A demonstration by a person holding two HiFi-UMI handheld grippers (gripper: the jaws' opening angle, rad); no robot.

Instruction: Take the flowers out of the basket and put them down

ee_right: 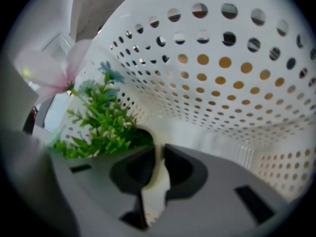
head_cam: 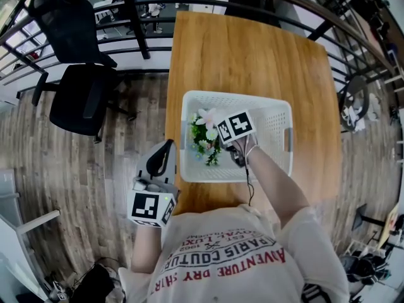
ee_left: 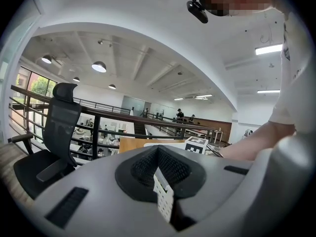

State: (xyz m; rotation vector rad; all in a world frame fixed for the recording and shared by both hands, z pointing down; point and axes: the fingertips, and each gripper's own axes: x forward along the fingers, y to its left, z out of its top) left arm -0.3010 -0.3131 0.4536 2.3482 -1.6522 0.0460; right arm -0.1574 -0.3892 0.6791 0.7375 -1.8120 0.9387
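Observation:
A bunch of artificial flowers [head_cam: 205, 134] with green leaves and a pale pink bloom lies in the left part of the white perforated basket [head_cam: 278, 109] on the wooden table [head_cam: 252, 49]. My right gripper [head_cam: 228, 136] reaches down into the basket beside the bunch, its marker cube hiding the jaws from above. In the right gripper view the jaws [ee_right: 156, 142] stand a narrow gap apart, with the basket [ee_right: 222, 83] floor showing between them. The flowers [ee_right: 98, 122] sit just left of the tips. My left gripper [head_cam: 168, 145] hangs off the table's near left corner, its jaws [ee_left: 158, 149] together and empty.
A black office chair [head_cam: 82, 93] stands on the wood floor left of the table, in front of a dark railing [head_cam: 145, 17]. The basket's walls close in around the right gripper. Bare tabletop stretches beyond the basket's far side.

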